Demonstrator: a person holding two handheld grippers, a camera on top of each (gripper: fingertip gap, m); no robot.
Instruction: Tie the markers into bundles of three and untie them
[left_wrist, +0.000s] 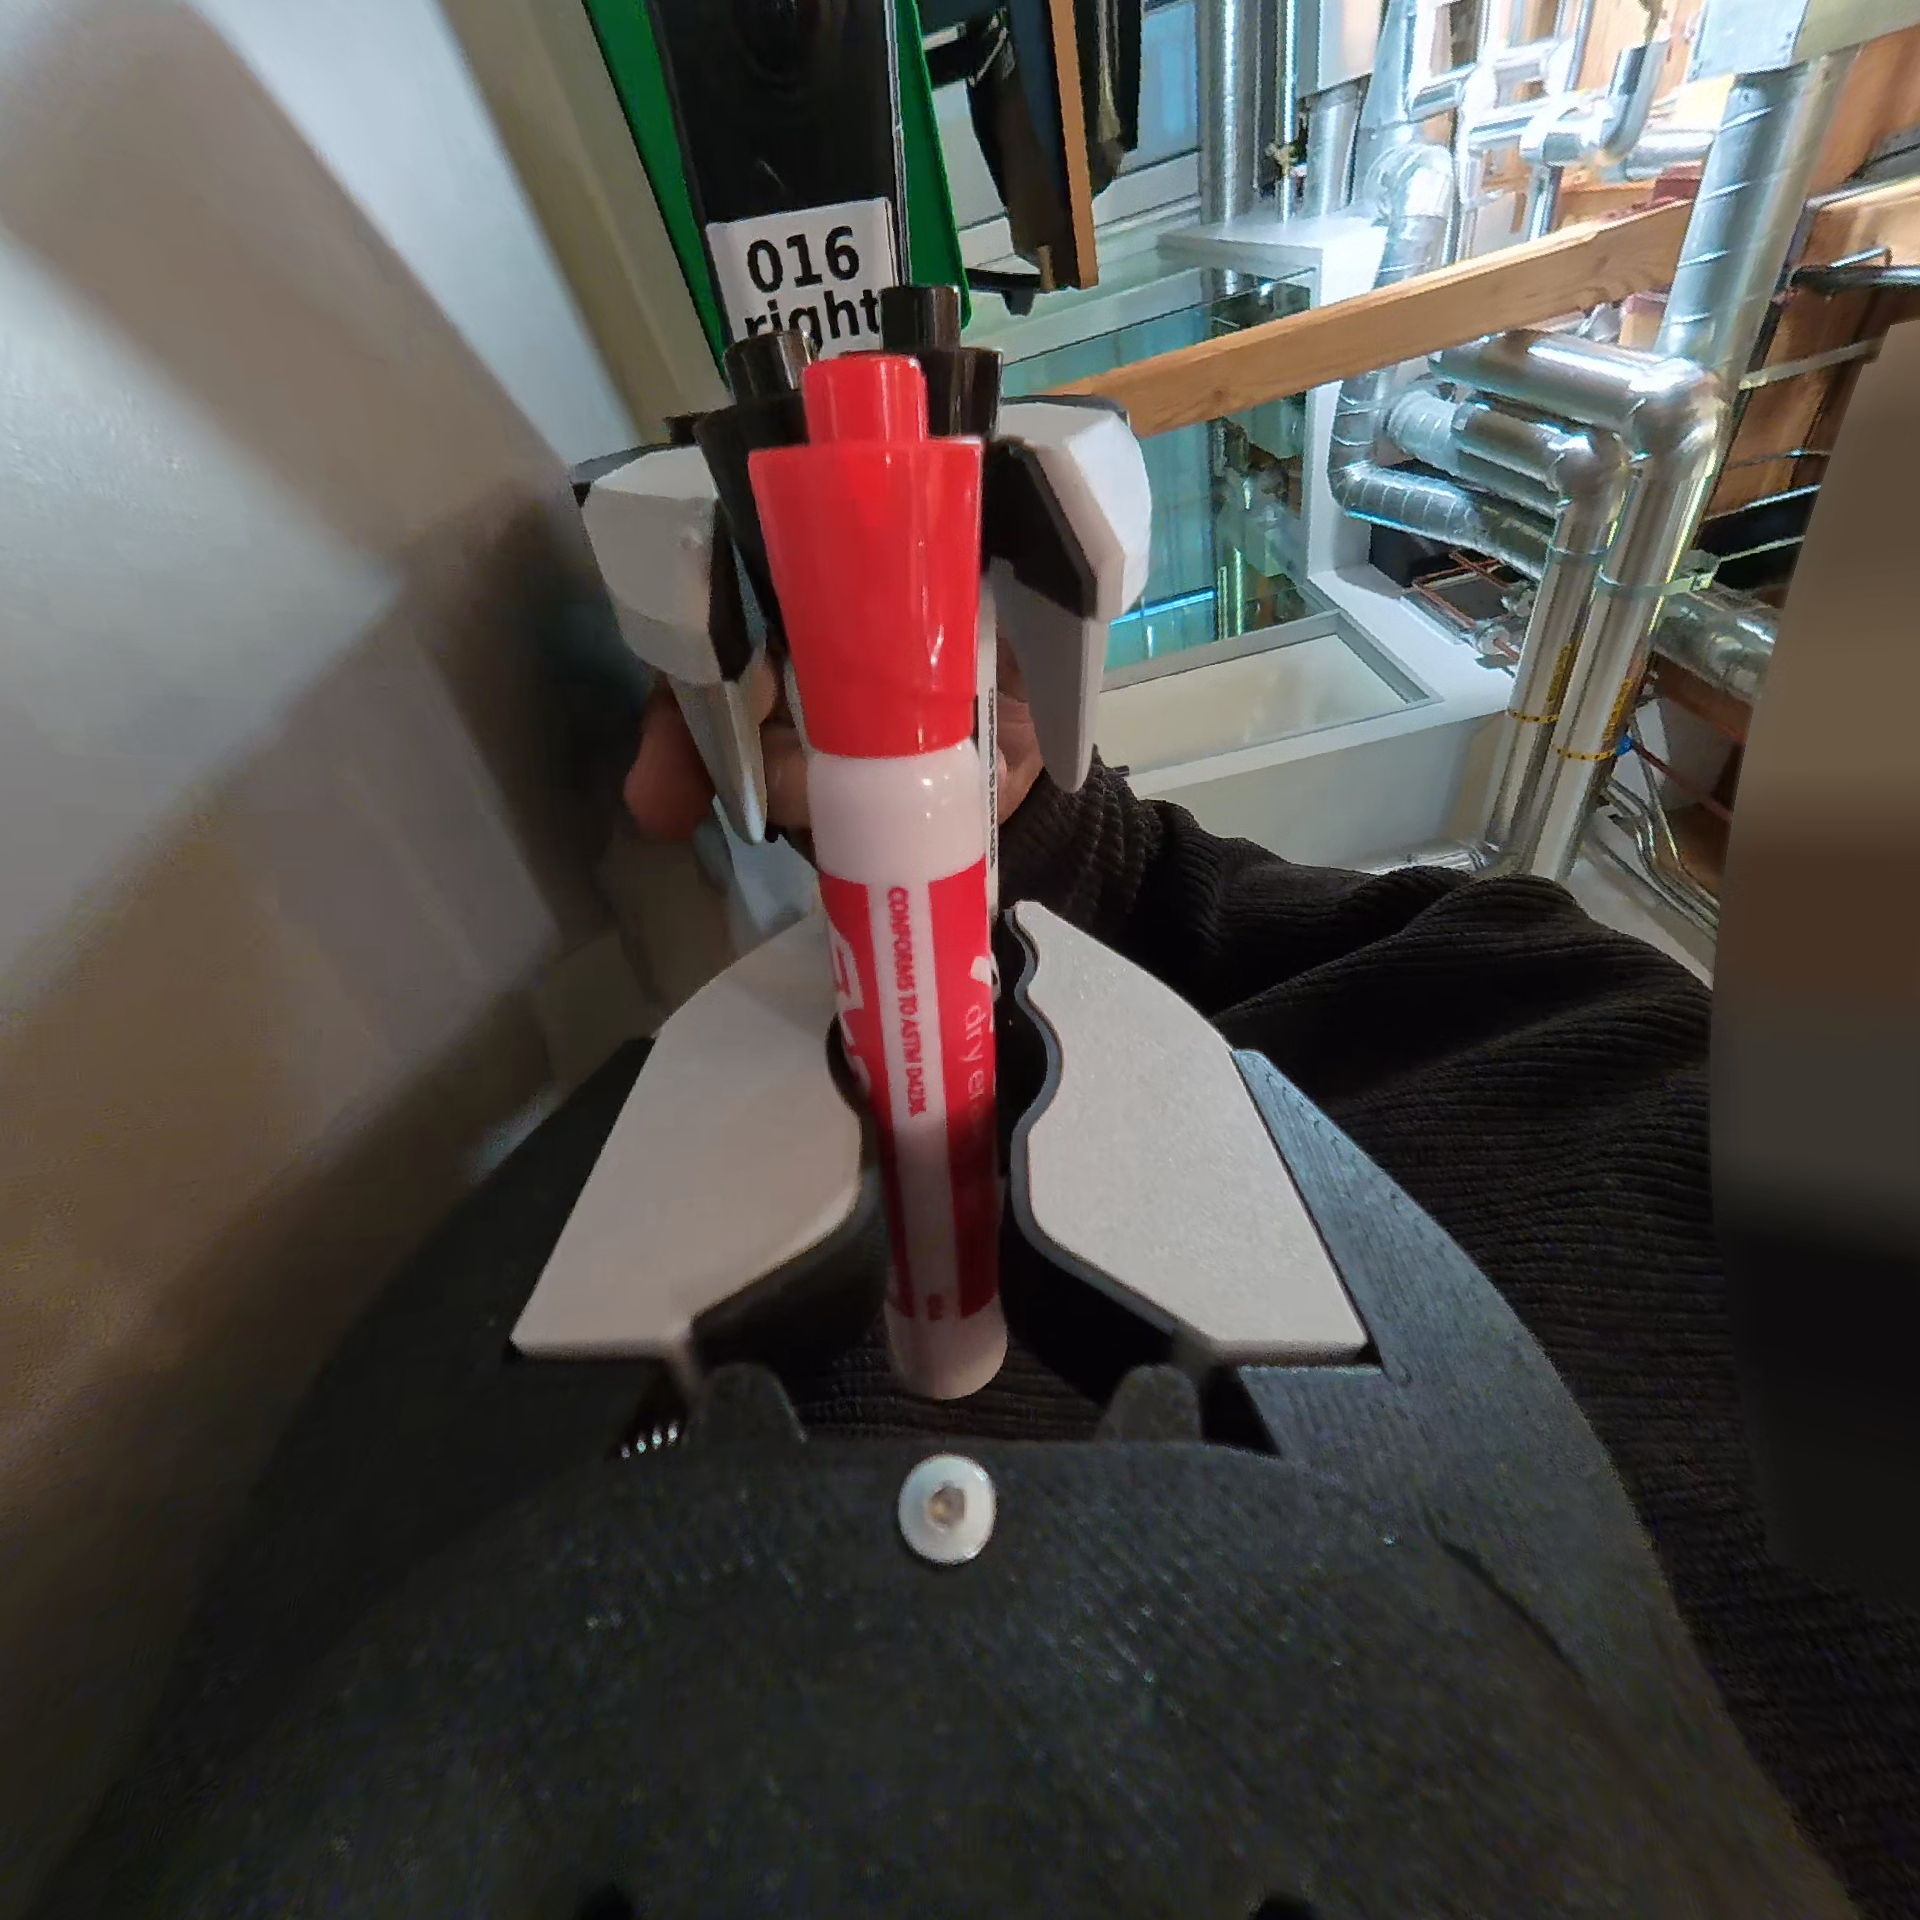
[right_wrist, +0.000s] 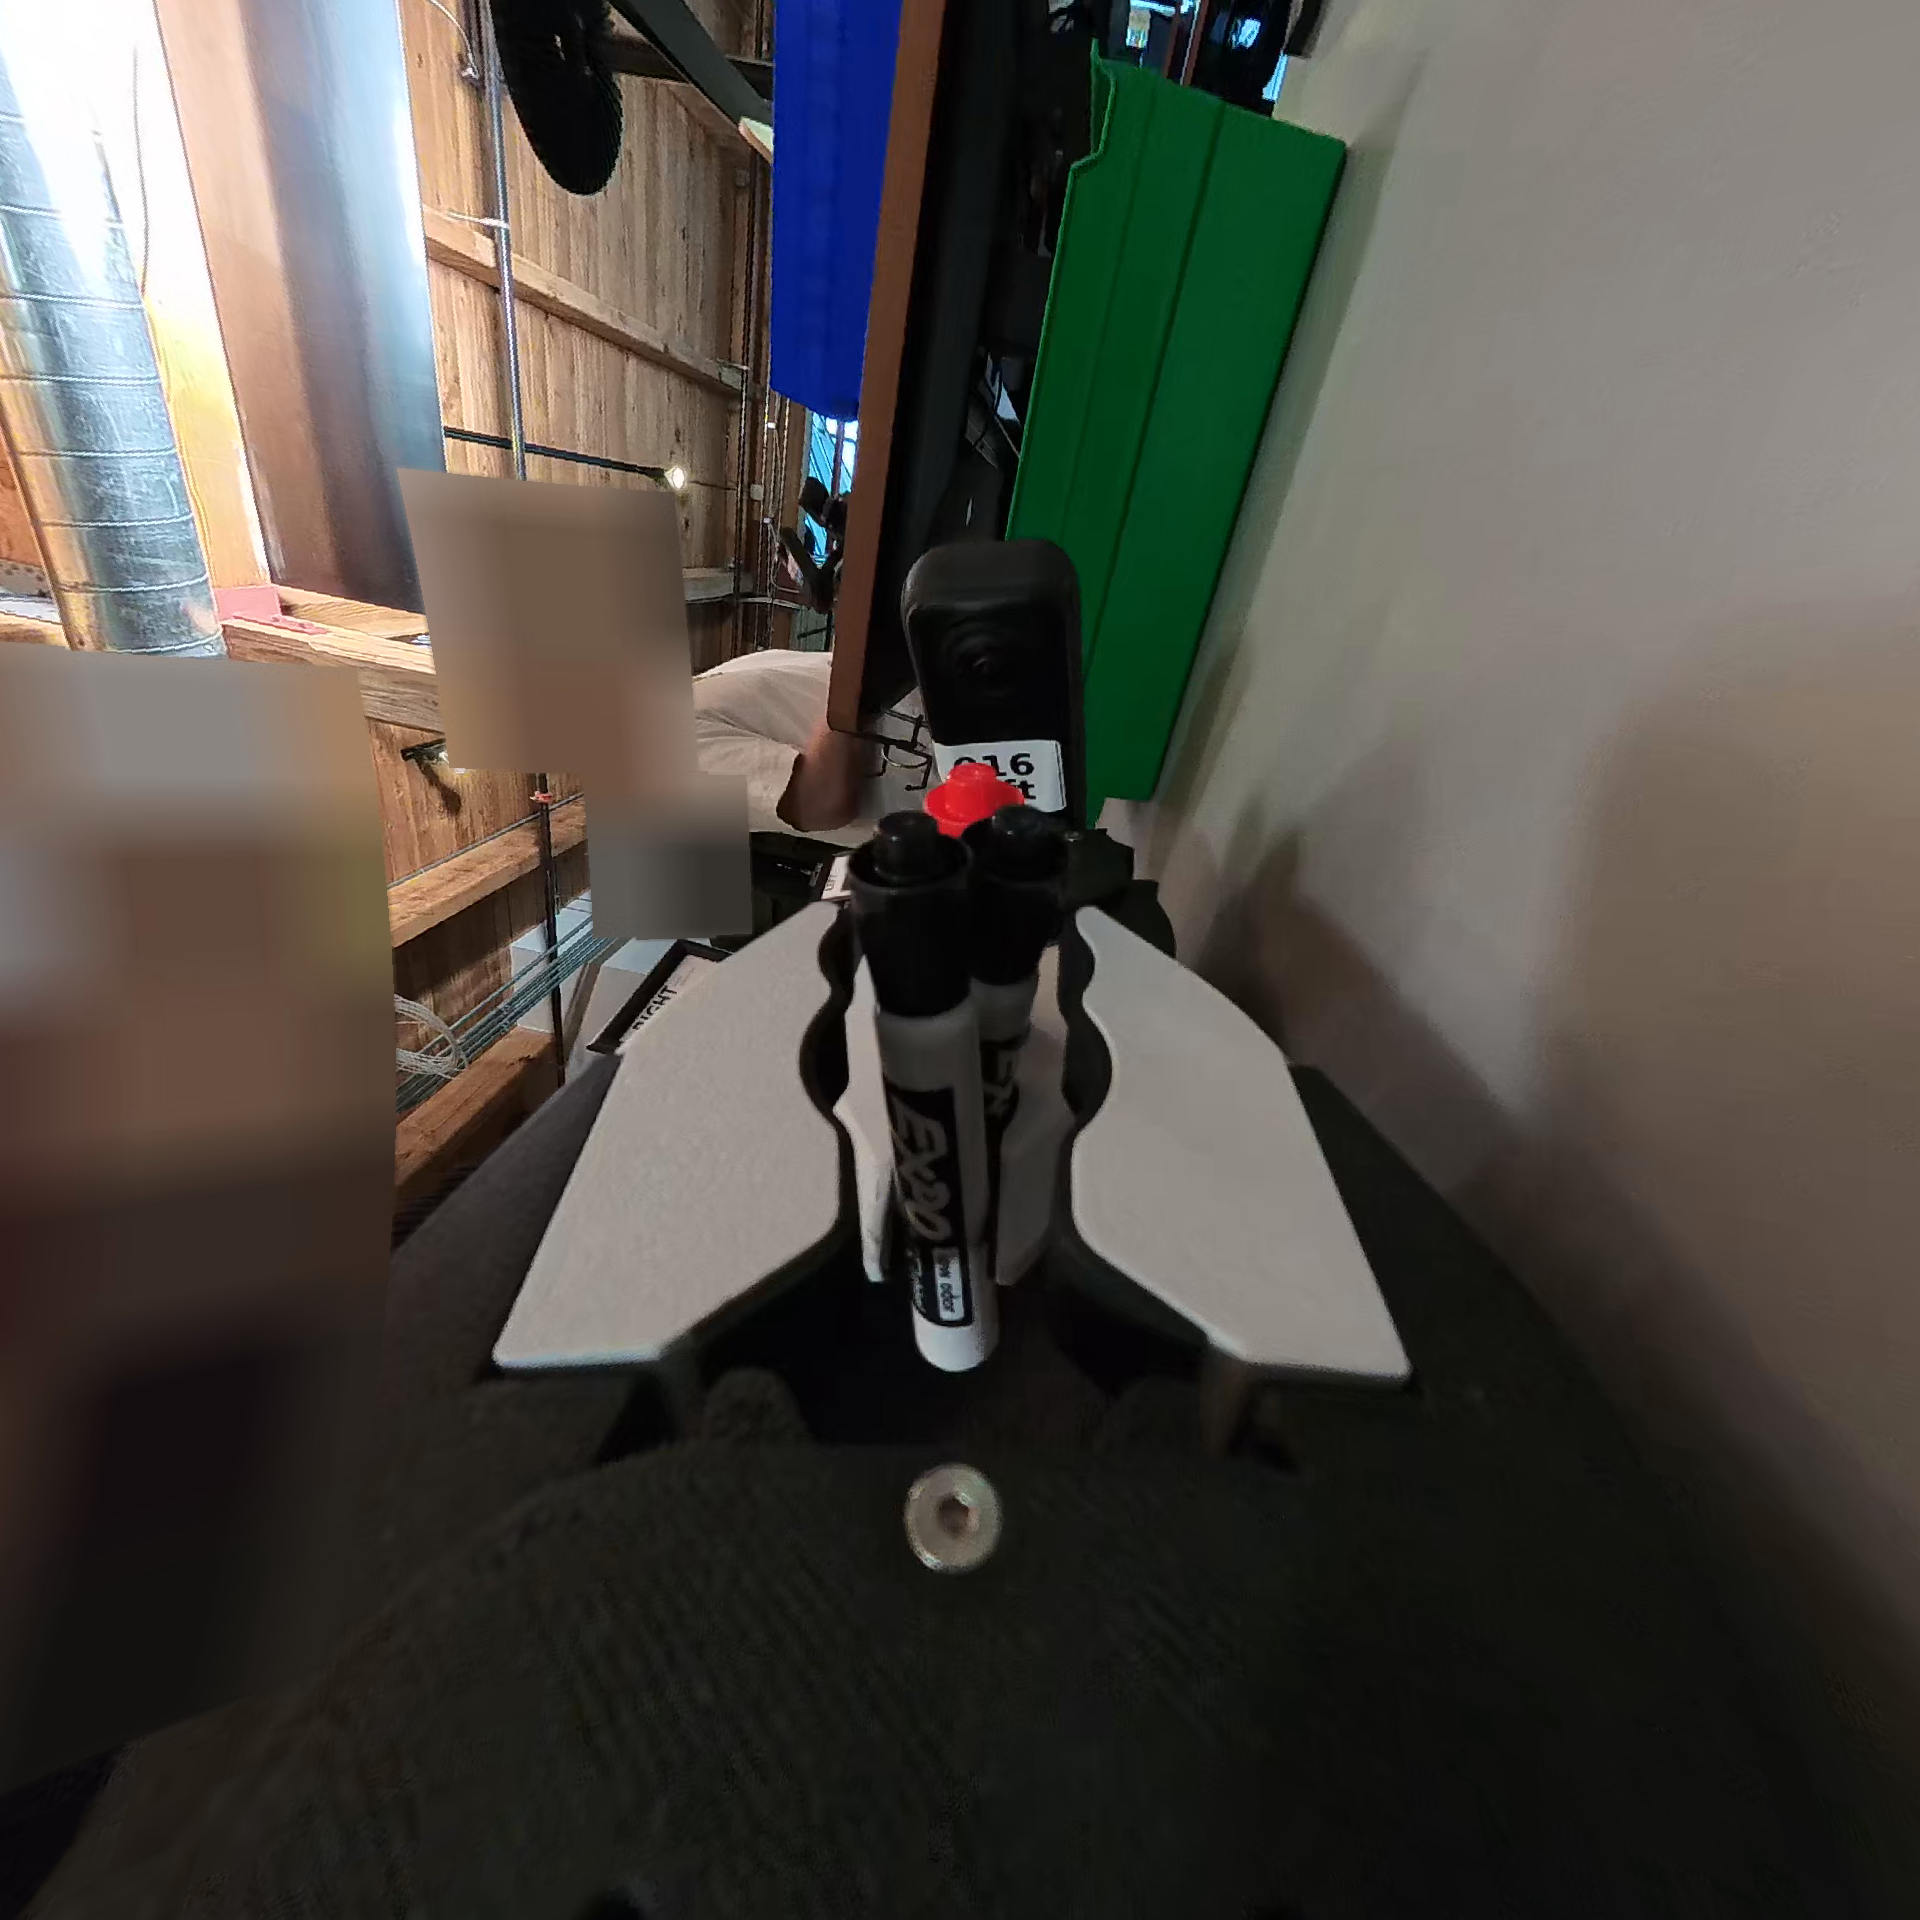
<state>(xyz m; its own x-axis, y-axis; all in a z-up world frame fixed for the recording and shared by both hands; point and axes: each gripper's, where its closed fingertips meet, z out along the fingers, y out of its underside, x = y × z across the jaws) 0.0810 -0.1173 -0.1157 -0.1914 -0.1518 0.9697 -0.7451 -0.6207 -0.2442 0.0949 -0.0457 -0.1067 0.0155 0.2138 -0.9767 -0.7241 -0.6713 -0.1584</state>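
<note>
- Left gripper (left_wrist: 940, 1039), nearest in the left wrist view: 2 grey fingers (left_wrist: 717, 1164) narrowed onto the barrel of a red marker (left_wrist: 883, 644), which runs lengthwise up the gap, cap end away from the camera, butt end near the gripper's black body.
- Behind the red marker, the caps of 2 black markers (left_wrist: 935, 343) show; the 3 lie side by side as 1 bunch. No tie can be made out around them.
- Right gripper (left_wrist: 862, 582) faces in from the far side, its grey-and-black fingers either side of the cap end of the same bunch.
- A hand (left_wrist: 665, 774) and a dark ribbed sleeve (left_wrist: 1403, 1039) sit behind that gripper.
- No counter shows in either view; the bunch is held in the air between the 2 grippers.
- Right wrist view: right gripper (right_wrist: 951, 1060) closed narrow on the 2 black markers (right_wrist: 930, 1101), which lie nearest this camera; the red marker's cap (right_wrist: 961, 805) peeks out beyond them.
- Left gripper's black camera housing (right_wrist: 992, 644) with a white sticker stands just past the marker caps.
- Background, left wrist view: silver ducting (left_wrist: 1558, 416), a wooden rail (left_wrist: 1403, 312), a plain pale wall (left_wrist: 208, 623) on the left.
- Background, right wrist view: green panel (right_wrist: 1174, 416), blue panel (right_wrist: 821, 208), wooden plank wall (right_wrist: 582, 312).
</note>
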